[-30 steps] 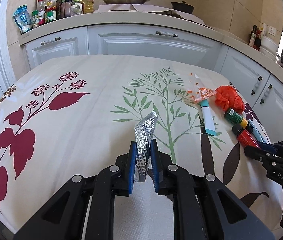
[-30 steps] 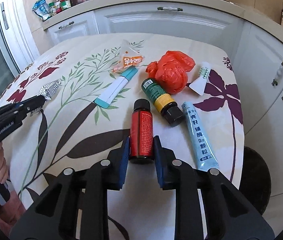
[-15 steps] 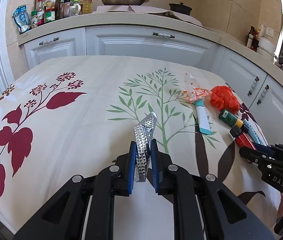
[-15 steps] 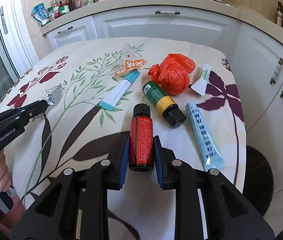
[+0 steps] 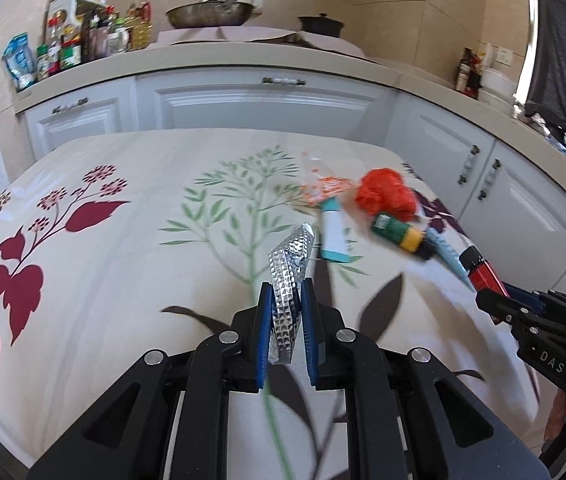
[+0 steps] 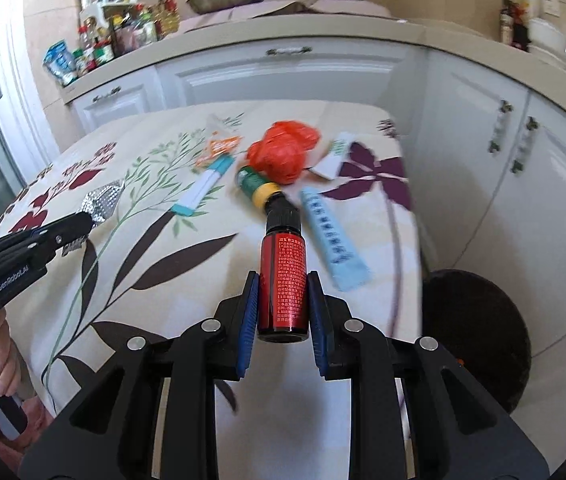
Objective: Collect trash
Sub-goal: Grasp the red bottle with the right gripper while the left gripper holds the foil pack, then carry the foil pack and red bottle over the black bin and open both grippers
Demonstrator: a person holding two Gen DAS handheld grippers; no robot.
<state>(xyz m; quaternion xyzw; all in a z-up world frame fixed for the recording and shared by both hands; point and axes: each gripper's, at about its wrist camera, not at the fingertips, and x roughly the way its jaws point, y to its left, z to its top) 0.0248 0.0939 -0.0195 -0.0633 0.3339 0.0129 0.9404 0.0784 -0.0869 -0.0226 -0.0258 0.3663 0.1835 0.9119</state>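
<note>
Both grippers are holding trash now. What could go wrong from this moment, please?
The right gripper holds the red bottle only by its lower end, so it might tip or slip out. The silver foil wrapper in the left gripper is thin and floppy and may slide free. The bin sits low beside the table, so drops could miss.

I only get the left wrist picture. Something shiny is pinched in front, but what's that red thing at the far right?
Observer: A small red bottle with a black cap, clamped in the right gripper, lifted off the table.
Operator: Is there a bin anywhere? I see none.
Observer: Yes, a dark round bin stands on the floor just past the table's right edge.
Operator: Anything hiding behind that orange bag?
Observer: A white tube with green print lies beside the orange bag, on the side away from your camera.
</note>
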